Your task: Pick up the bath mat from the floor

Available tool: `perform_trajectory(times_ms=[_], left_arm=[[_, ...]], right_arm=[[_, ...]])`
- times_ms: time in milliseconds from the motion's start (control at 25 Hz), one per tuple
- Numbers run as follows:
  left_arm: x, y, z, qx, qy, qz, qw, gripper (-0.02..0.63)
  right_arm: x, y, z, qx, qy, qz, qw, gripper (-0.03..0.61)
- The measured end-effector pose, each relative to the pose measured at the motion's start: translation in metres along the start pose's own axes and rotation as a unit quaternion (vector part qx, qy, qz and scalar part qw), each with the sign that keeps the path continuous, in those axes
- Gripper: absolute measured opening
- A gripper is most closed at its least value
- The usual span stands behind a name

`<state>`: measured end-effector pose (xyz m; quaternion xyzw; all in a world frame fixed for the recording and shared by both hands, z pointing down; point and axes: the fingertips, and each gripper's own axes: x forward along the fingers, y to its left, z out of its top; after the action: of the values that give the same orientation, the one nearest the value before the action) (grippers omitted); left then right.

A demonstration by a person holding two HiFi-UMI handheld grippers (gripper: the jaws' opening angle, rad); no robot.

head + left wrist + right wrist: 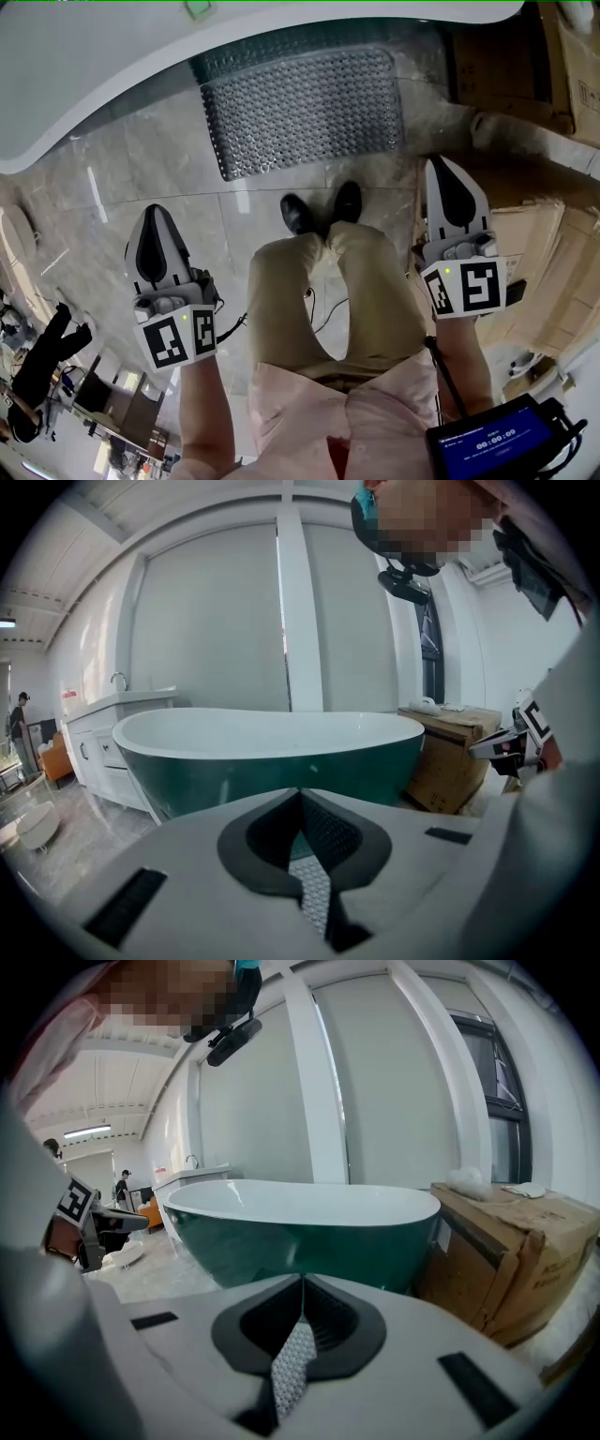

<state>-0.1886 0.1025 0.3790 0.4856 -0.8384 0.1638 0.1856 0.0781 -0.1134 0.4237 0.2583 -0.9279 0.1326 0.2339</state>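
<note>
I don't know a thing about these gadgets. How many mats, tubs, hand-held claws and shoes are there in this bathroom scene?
bath mat: 1
bathtub: 1
grippers: 2, the left gripper and the right gripper
shoes: 2
Total: 6

Steeply down from head height, beside the bathtub (141, 66); low on left gripper (155, 217) and right gripper (443, 171), close, facing the bathtub's green side, shared by both.
</note>
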Motion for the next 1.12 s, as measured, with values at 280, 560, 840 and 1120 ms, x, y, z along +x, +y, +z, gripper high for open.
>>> perform_trajectory(times_ms=[280,560,840,1120], left_arm=[[0.030,0.006,-0.051,-0.001,0.001,0.004,1.0000,0.025],[0.041,0.015,-0.074,0.005,-0.005,0.011,0.9999,0.025],[0.066,0.022,-0.119,-0.001,-0.001,0.013,0.9999,0.025],[0.101,0.030,-0.153,0.001,-0.005,0.016,0.9999,0.025]], right_arm=[[0.027,-0.011,-0.049,-0.001,-0.001,-0.008,1.000,0.018],[0.041,-0.020,-0.068,0.000,-0.009,-0.017,1.000,0.018],[0.066,-0.031,-0.106,-0.003,-0.008,-0.031,0.999,0.018],[0.097,-0.045,-0.136,-0.005,-0.013,-0.042,0.999,0.018]])
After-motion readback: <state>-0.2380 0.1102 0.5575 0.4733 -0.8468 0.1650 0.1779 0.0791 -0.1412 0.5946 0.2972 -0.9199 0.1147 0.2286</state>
